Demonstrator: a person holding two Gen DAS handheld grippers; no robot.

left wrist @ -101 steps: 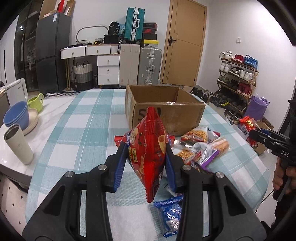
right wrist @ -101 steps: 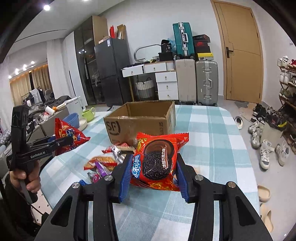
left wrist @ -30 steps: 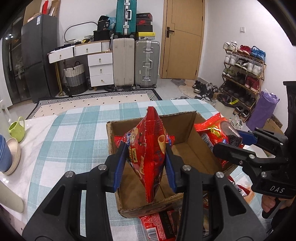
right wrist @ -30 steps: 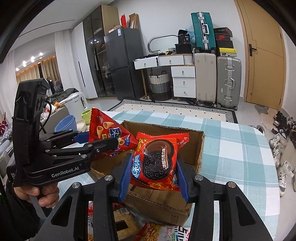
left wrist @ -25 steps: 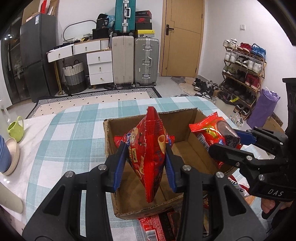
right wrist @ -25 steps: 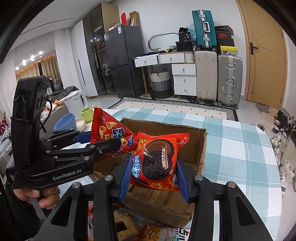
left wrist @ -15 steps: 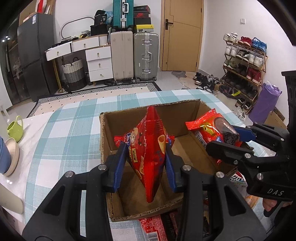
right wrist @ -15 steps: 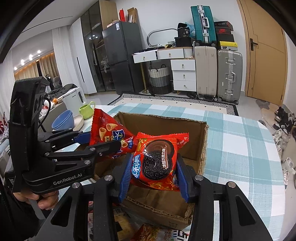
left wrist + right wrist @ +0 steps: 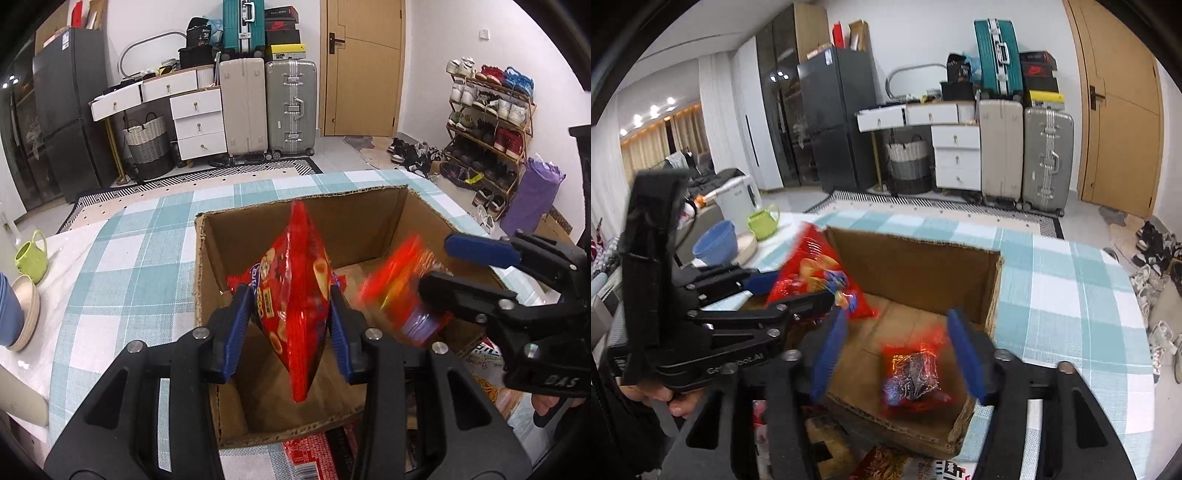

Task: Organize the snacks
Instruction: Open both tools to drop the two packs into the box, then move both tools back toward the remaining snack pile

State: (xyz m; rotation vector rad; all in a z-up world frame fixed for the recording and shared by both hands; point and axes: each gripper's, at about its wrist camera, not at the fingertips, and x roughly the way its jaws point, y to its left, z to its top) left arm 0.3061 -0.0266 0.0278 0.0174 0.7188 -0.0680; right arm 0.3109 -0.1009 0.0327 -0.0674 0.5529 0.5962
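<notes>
While both tilt down over one cardboard box (image 9: pixel 354 221), the left gripper (image 9: pixel 291 325) clamps one red chip bag (image 9: pixel 295 295). The right gripper (image 9: pixel 897 350) is opening, its jaws clear of one blurred cookie packet (image 9: pixel 912 373) between them.

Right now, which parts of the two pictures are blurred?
Left wrist view: the cookie packet is smeared, the chip bag sharp. Right wrist view: the opening right tool, the packet and the left tool's bag blur.
</notes>
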